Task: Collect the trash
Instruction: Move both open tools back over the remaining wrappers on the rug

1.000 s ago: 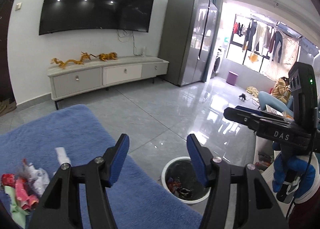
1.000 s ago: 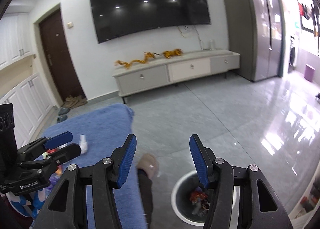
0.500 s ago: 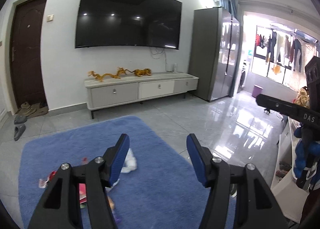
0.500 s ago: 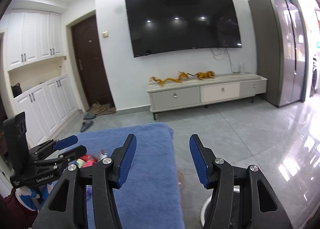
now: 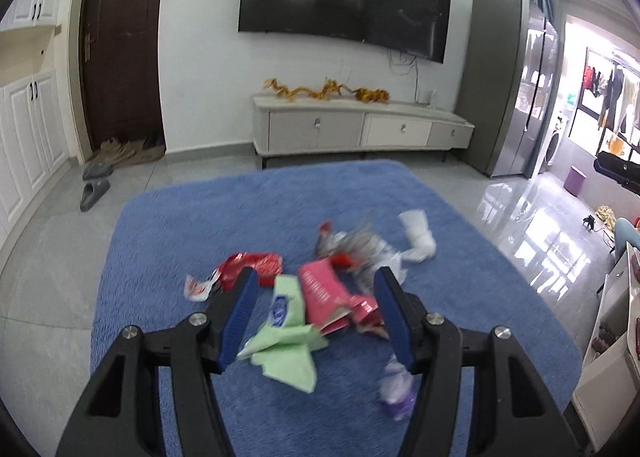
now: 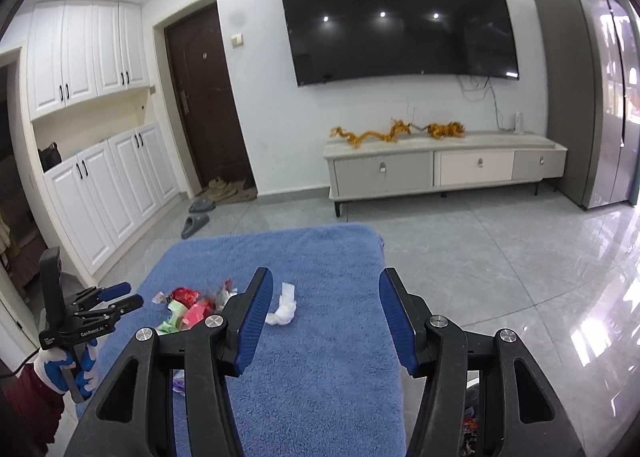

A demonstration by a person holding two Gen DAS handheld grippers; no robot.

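1. the blue rug (image 5: 280,209) covers the middle of the grey tiled floor (image 6: 500,249), with the wall tv (image 6: 400,17) and the low tv cabinet (image 6: 440,165) beyond it.
2. the left gripper (image 5: 316,309) hangs over the near part of the rug with its jaws apart and nothing between the blue pads (image 5: 240,313); the trash pile shows through the gap.
3. the right gripper (image 6: 324,321) is held over the rug's right half, jaws spread wide and empty too.
4. the trash sits in a loose heap on the rug: a green wrapper (image 5: 288,333) nearest the left gripper, touching a pink packet (image 5: 320,293) just beside it.
5. a red wrapper (image 5: 248,263) lies at the left of the heap, a silvery crumpled wrapper (image 5: 360,245) behind the pink one.
6. a white tissue wad (image 5: 418,235) lies apart on the right side of the heap.
7. a small purple wrapper (image 5: 394,389) lies nearest of all, blurred, under the left gripper's right finger.
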